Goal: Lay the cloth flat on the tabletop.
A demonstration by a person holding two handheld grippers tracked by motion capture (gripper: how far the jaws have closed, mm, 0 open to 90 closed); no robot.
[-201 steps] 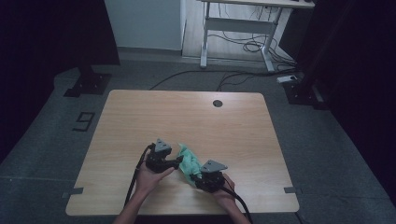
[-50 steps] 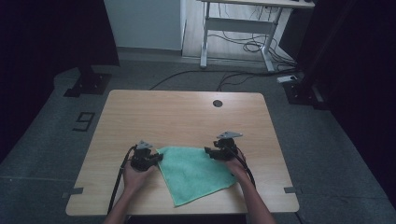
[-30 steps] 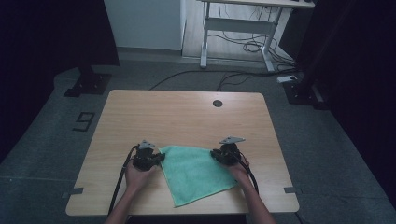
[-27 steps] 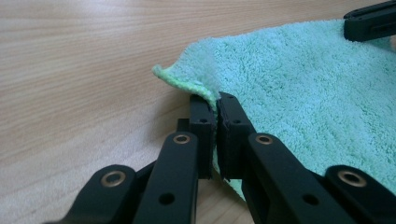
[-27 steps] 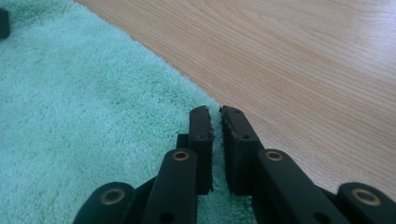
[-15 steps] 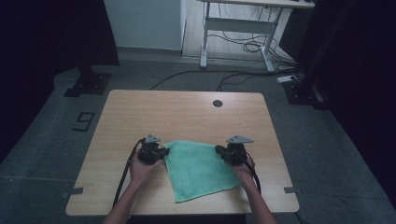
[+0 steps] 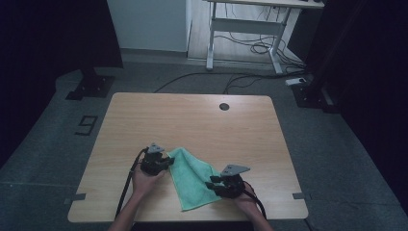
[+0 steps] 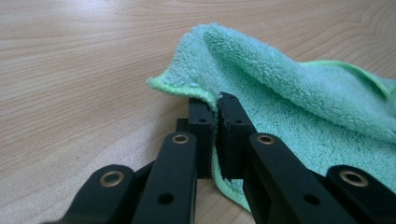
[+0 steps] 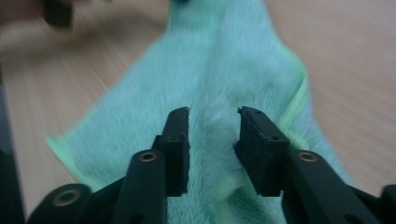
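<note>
— Where could you pass over the table [image 7: 144,115]?

— Its whole far half, up to the far edge, lay bare for you; a small dark hole [image 7: 223,106] sat flush near that edge.

— What blocked you?

— The green cloth [image 7: 195,180], rumpled by the near edge between your two hands.

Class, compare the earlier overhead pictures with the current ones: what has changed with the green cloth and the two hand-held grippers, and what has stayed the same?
The right hand-held gripper has swung toward the near edge; its jaws have just been opening, letting go of the green cloth, whose right side has been pushed into a narrower, creased shape. The left hand-held gripper stays clamped on its corner. The table is as before.
</note>
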